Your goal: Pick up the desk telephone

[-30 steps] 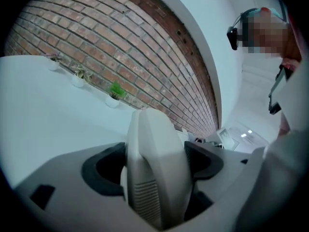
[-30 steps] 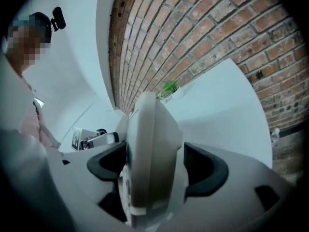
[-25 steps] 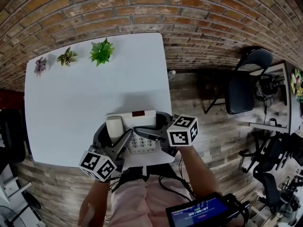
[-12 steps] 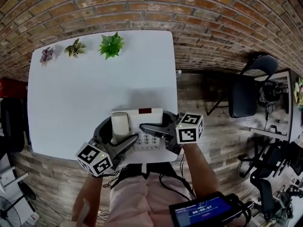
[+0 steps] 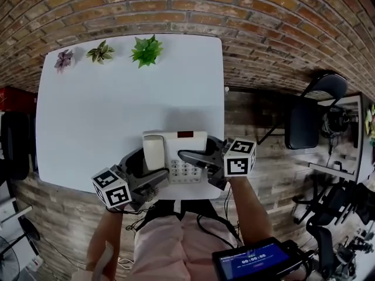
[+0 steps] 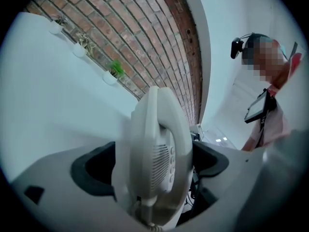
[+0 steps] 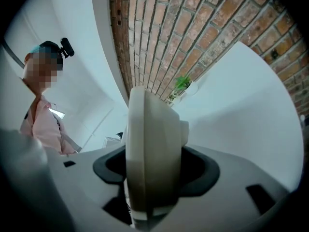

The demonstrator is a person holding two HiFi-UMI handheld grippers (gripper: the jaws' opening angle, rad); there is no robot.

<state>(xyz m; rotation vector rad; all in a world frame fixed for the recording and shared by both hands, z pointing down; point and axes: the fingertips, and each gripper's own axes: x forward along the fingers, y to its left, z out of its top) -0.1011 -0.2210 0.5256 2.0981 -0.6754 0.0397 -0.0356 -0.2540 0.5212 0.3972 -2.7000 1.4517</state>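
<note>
1. Right now the desk telephone (image 5: 179,151) sits at the near edge of the white table (image 5: 105,110), toward its right corner. Its handset (image 5: 153,151) lies along the left side and the keypad (image 5: 184,170) is just right of that.
2. From the near left, the left gripper (image 5: 146,170) reaches in. Its fingers (image 6: 89,168) pinch the telephone's handset side, with a dark pad against each face of the body, which shows edge-on in the left gripper view.
3. From the near right, the right gripper (image 5: 202,167) has its fingers (image 7: 203,170) clamped on the telephone's right side, the pale casing filling the gap between them.
4. Whether the base touches the tabletop or hangs just clear of it cannot be told.
5. Along the far left edge, well apart from the telephone, stand three small plants in a row: a green plant (image 5: 147,50), a striped plant (image 5: 101,52) and a purple plant (image 5: 64,59).
6. Beyond the far edge is a brick wall (image 5: 234,4). A dark chair (image 5: 307,119) stands off to the right, and a lit screen (image 5: 258,262) hangs at the near right
</note>
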